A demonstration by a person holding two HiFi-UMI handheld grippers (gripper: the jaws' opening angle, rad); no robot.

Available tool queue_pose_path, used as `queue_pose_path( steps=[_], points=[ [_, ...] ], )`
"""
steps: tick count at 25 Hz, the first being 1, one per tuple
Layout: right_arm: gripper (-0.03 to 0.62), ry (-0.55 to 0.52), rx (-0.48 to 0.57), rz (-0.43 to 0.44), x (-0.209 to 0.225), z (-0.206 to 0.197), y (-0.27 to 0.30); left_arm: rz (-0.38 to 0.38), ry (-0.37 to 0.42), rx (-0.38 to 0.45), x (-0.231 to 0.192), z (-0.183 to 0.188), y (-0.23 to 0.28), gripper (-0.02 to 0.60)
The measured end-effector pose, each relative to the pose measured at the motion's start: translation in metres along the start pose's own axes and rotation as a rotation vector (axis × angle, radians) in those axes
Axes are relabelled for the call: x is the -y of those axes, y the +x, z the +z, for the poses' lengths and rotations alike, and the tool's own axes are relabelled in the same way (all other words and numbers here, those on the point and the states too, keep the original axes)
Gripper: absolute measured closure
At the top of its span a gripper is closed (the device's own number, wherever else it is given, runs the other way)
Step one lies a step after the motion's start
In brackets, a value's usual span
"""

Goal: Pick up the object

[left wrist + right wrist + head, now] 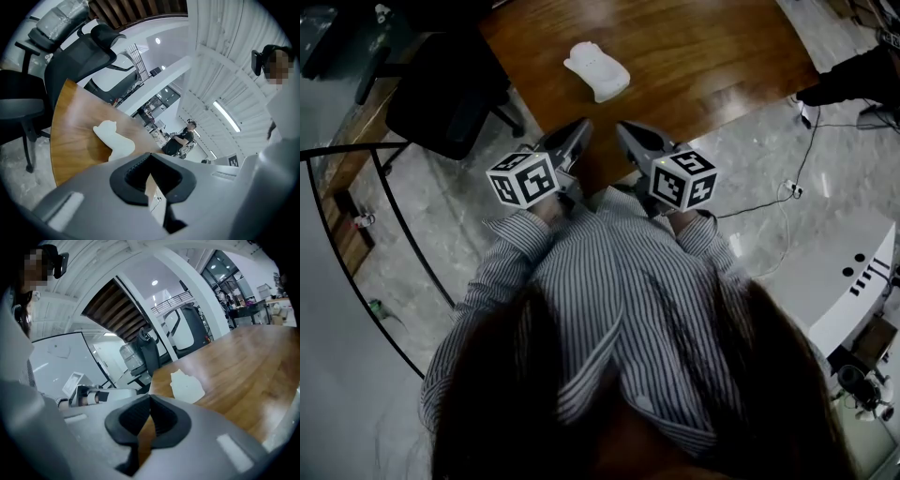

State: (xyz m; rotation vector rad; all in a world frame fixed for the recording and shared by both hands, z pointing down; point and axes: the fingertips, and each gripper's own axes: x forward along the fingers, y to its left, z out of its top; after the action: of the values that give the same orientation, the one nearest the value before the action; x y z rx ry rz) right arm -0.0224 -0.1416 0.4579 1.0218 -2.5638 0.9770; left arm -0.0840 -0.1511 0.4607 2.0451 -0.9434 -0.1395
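Note:
A white animal-shaped object (pixel 597 69) lies flat on the wooden table (pixel 712 56), toward its left side. It also shows in the left gripper view as the white object (pixel 114 139) and in the right gripper view as the white object (pixel 186 386). My left gripper (pixel 584 128) and right gripper (pixel 622 130) are held close to my chest near the table's front edge, well short of the object. Both are shut with nothing between the jaws. In their own views the left gripper (pixel 149 159) and right gripper (pixel 150 401) have their tips meeting.
A black office chair (pixel 450 89) stands left of the table. Cables and a plug (pixel 792 187) lie on the marble floor to the right. A white console (pixel 848 281) stands at right. A person (pixel 180 138) sits far off.

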Motion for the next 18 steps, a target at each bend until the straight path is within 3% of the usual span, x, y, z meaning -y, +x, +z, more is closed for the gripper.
queue_pose_path(
  steps=[9,13,18],
  points=[
    [0.592,-0.015,-0.033,0.038,0.012,0.021,0.015,0.025,-0.107,-0.007,-0.02,0.017,0.025,0.579],
    [0.592,-0.013,-0.053,0.038,0.018,0.025,0.02,0.03,-0.215,-0.022,-0.038,0.016,0.033,0.578],
    [0.592,0.026,-0.085,0.037,0.034,0.018,0.033,0.034,-0.275,-0.012,-0.061,0.022,0.051,0.568]
  ],
)
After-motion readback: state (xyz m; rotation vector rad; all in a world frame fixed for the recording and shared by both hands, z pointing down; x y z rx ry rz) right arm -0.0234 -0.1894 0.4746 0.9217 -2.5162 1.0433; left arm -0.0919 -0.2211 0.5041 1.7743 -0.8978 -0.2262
